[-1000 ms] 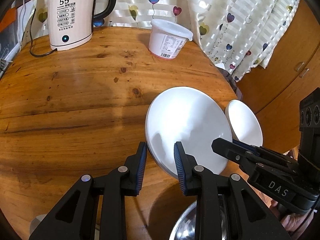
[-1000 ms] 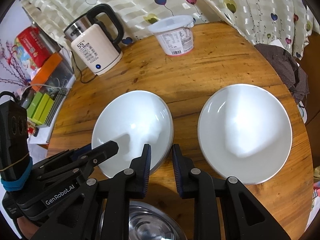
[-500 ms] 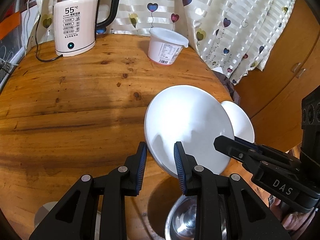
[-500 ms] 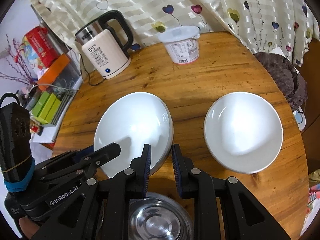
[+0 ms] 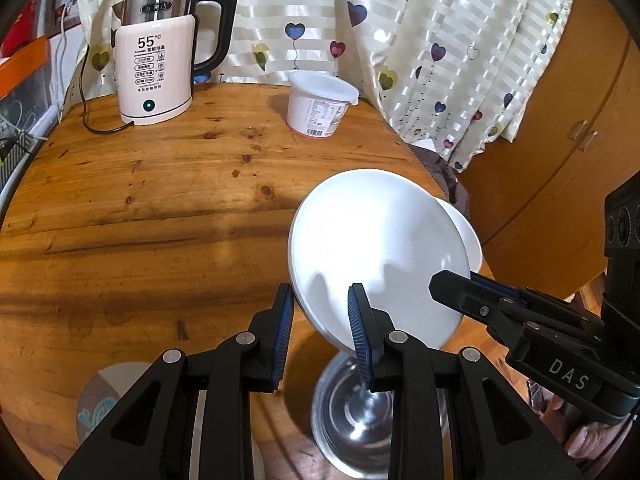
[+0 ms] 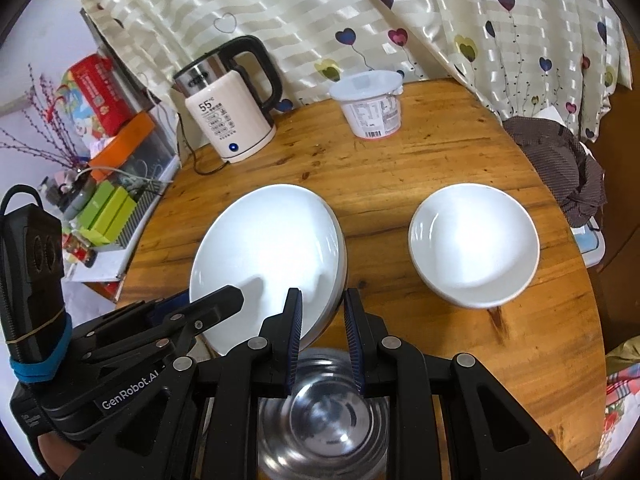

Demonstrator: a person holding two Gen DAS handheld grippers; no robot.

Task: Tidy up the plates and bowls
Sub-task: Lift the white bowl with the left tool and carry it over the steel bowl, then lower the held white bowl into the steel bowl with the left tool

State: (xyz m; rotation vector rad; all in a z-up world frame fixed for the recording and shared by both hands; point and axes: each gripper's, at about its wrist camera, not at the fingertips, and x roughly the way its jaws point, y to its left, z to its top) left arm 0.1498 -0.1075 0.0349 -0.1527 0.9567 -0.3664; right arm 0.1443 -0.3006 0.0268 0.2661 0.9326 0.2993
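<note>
Left gripper (image 5: 320,320): it's clamped on the near left rim of the white plate (image 5: 376,240), so hold that pinch firm.
Plate: it's up off the table (image 5: 140,220), tilted, far edge high, hanging over the steel bowl (image 6: 324,420). Level it before you carry it.
Right gripper (image 6: 322,320): it's clamped on the near right rim. Move both hands together or the plate twists out.
White bowl (image 6: 474,244): it sits on the table well right of the plate. I'd guess that's where you're headed, so come down slow and centred.
</note>
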